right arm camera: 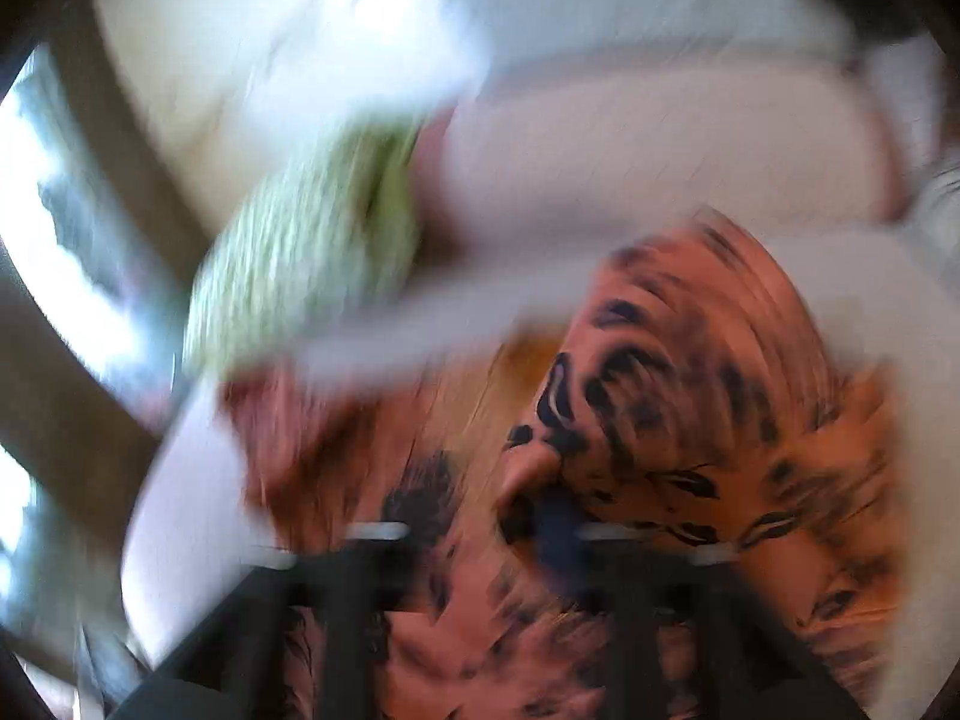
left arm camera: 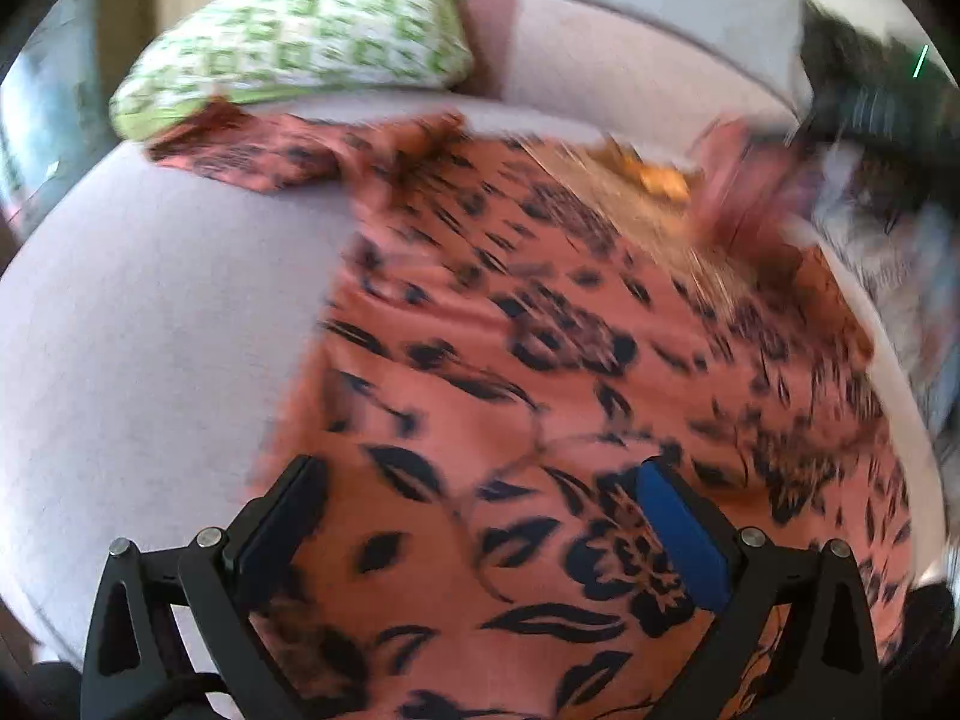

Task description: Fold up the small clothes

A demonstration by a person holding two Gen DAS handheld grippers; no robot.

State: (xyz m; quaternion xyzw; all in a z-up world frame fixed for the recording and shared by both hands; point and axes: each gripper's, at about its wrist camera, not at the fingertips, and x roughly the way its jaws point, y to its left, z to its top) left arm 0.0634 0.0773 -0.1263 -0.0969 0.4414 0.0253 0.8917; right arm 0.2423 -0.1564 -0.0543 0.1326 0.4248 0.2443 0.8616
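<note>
Garment (left arm camera: 540, 360): salmon-orange cloth, black leaf and flower print, spread on a pale sofa seat (left arm camera: 168, 312). Its long axis runs away from you, from the near edge up toward the backrest. One sleeve or corner (left arm camera: 252, 156) trails left at the far end, just under a green-and-white cushion (left arm camera: 300, 42).

Your left gripper (left arm camera: 480, 528) hangs right over the near end of the garment, fingers spread wide, nothing between them, cloth directly below. Your right gripper (right arm camera: 480, 546) is badly blurred; the fingers look parted, cloth bunched beyond them, and I cannot tell if any is pinched. In the left view it is only a dark smear at upper right.

Left gripper is nearer the near hem.

No brand, label or writing readable.
</note>
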